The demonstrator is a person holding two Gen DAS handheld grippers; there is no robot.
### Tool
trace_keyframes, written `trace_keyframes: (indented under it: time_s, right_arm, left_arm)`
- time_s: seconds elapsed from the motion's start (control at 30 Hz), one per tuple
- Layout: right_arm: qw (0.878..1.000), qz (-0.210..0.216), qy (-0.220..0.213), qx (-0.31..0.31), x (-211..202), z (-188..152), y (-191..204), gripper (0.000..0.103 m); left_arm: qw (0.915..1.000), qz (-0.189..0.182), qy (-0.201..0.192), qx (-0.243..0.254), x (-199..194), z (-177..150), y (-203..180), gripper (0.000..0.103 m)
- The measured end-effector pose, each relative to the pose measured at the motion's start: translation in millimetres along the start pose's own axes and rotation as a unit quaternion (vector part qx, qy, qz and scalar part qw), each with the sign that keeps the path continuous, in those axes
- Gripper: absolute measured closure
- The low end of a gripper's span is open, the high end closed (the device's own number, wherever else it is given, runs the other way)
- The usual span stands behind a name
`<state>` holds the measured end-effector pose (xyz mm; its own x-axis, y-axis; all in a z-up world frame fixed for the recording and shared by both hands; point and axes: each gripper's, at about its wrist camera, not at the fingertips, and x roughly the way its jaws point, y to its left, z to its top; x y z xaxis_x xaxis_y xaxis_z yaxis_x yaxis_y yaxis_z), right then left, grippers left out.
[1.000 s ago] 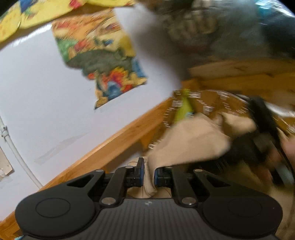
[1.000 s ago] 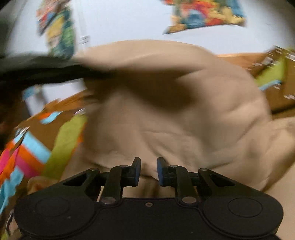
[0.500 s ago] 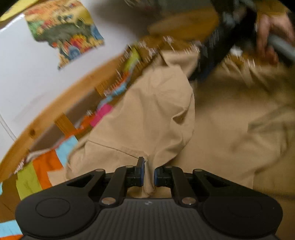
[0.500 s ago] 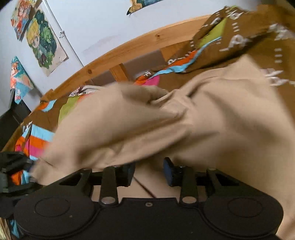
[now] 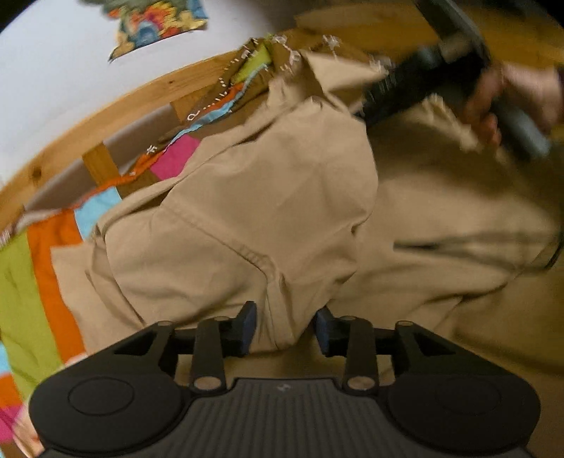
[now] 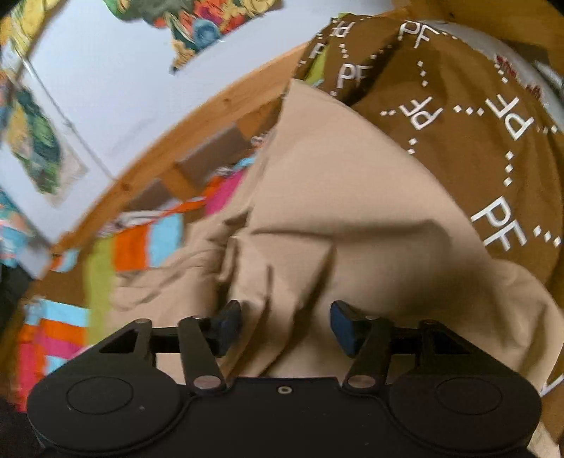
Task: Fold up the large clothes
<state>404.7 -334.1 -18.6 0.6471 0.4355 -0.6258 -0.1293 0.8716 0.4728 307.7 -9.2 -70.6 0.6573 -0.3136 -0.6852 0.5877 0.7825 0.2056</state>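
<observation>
Left wrist view: my left gripper (image 5: pixel 284 329) has its jaws set apart, with a bunched fold of the beige garment (image 5: pixel 268 211) lying between the blue pads (image 5: pixel 247 327); I cannot tell whether the cloth touches either pad. The garment lies spread on the bed, over a multicoloured bedspread (image 5: pixel 42 267) with green, orange, pink and blue blocks, and it reaches toward the wooden bed frame (image 5: pixel 116 112) along the far edge of the bed. Further along the garment, at the upper right of this view, my right gripper (image 5: pixel 405 91) appears as a blurred black body held by my right hand (image 5: pixel 511 98). Right wrist view: the right gripper (image 6: pixel 285 326) has its jaws wide apart, with creased beige garment (image 6: pixel 345 218) beneath and between them, not clamped. A brown cover printed with white "PF" lettering (image 6: pixel 476 116) borders the garment on its right side. A white wall (image 6: pixel 116 81) behind the bed frame (image 6: pixel 197 116) carries colourful posters (image 6: pixel 201 24).
</observation>
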Motion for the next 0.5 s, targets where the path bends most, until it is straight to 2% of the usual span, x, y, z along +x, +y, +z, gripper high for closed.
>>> trace_keyframes:
  time_s: [0.03, 0.1, 0.17, 0.2, 0.27, 0.33, 0.37, 0.43, 0.5]
  right_arm:
    - [1.0, -0.021, -0.006, -0.019, 3, -1, 3, 0.061]
    - [0.996, -0.043, -0.027, -0.068, 4, -5, 9, 0.089]
    - [0.99, -0.058, -0.049, -0.118, -2, -9, 16, 0.095]
    - [0.985, -0.063, -0.065, -0.144, -7, -11, 20, 0.102]
    - [0.974, -0.083, -0.086, -0.195, -16, -15, 28, 0.103]
    - [0.966, -0.1, -0.083, -0.224, -20, -19, 29, 0.103]
    - [0.966, -0.101, -0.08, -0.224, -20, -21, 27, 0.103]
    - [0.974, -0.08, -0.075, -0.2, -24, -22, 24, 0.1]
    - [0.98, -0.047, -0.079, -0.176, -27, -20, 26, 0.082]
  left_arm:
    - [0.9998, -0.009, -0.004, -0.016, -6, -1, 4, 0.063]
    - [0.9984, -0.028, -0.022, -0.044, -20, -4, 12, 0.06]
    - [0.9955, -0.04, -0.047, -0.072, -34, -6, 20, 0.054]
    - [0.9934, -0.043, -0.06, -0.089, -40, -7, 25, 0.05]
    - [0.9879, -0.043, -0.084, -0.124, -51, -7, 37, 0.046]
    - [0.9825, -0.033, -0.099, -0.155, -53, -4, 52, 0.043]
    - [0.9804, -0.022, -0.103, -0.167, -53, -1, 57, 0.042]
    - [0.9763, 0.001, -0.106, -0.189, -47, 5, 67, 0.042]
    - [0.9714, 0.014, -0.107, -0.211, -38, 11, 76, 0.042]
